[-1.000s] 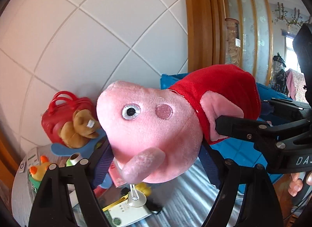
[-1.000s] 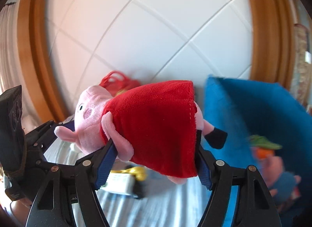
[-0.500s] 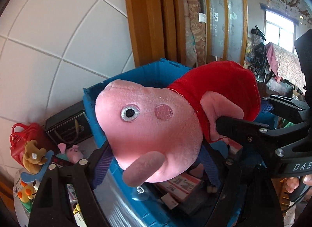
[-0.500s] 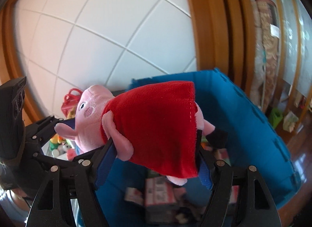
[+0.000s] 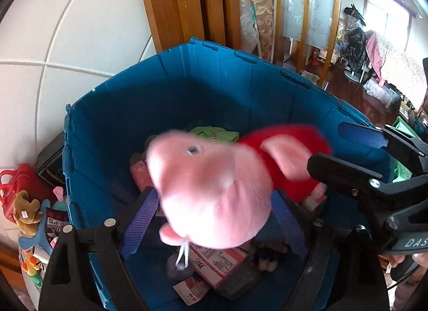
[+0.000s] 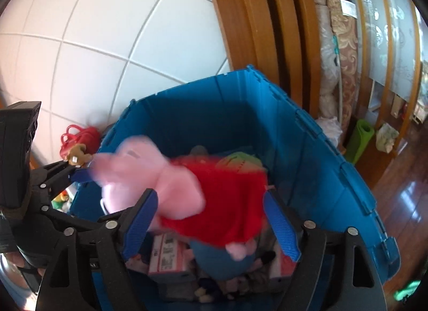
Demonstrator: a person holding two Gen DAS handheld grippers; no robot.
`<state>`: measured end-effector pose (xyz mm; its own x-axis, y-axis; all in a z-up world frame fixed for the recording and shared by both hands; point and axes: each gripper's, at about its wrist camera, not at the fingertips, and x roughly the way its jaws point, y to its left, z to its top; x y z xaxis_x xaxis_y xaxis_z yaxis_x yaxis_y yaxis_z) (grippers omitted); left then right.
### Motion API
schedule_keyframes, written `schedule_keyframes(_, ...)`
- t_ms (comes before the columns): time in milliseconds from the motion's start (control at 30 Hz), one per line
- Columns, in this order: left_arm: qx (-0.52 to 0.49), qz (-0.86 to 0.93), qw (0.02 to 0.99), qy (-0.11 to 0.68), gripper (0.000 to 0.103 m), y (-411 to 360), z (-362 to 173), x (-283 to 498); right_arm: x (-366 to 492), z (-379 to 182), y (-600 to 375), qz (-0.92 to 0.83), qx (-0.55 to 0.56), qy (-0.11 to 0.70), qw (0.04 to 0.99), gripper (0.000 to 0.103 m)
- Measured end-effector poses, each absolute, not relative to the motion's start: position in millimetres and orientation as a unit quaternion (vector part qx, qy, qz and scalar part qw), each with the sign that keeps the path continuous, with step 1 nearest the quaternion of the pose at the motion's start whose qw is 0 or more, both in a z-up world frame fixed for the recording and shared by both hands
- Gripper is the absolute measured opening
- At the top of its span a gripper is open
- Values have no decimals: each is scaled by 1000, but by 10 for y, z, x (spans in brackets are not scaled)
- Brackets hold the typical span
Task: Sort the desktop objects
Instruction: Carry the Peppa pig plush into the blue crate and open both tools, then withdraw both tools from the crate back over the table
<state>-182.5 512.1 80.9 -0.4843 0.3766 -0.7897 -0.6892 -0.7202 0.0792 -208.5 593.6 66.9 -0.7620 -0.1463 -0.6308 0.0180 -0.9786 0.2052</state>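
Observation:
A pink pig plush in a red dress (image 5: 214,193) (image 6: 214,198) is blurred in mid-air over the open blue bin (image 5: 112,129) (image 6: 307,150). My left gripper (image 5: 214,220) is open, its blue pads either side of the pig's head with gaps. My right gripper (image 6: 211,220) is open too, its pads apart from the red dress. The bin holds pink and white boxes (image 5: 216,262) (image 6: 165,254), a green item (image 5: 214,134) and other toys.
Left of the bin stand a red handbag (image 5: 16,180) (image 6: 80,134), a brown plush (image 5: 25,212), a black box (image 5: 50,158) and small toys (image 5: 30,262). A white tiled wall and wooden door frame rise behind. The wooden floor (image 6: 406,204) lies to the right.
Both grippers moved over the bin and opened. The pig plush, held by both before, has come loose and drops blurred toward the bin's contents.

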Motion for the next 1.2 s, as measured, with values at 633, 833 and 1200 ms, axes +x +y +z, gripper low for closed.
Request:
schedule_keyframes(633,-222,931,216,195,88,4142,1240,-1434,-1884,964,5479,-952,299,-58,12,103)
schedule_keyframes(833,-216,944,200,146,89,3464,1341,-1415,-1768,1100,4889,-958,284,-31,34,103)
schedule_keyframes(1200,-312,935,147,81,89,1812,1017,-1836,-1711,1257,3257,-953,271,3,133,103)
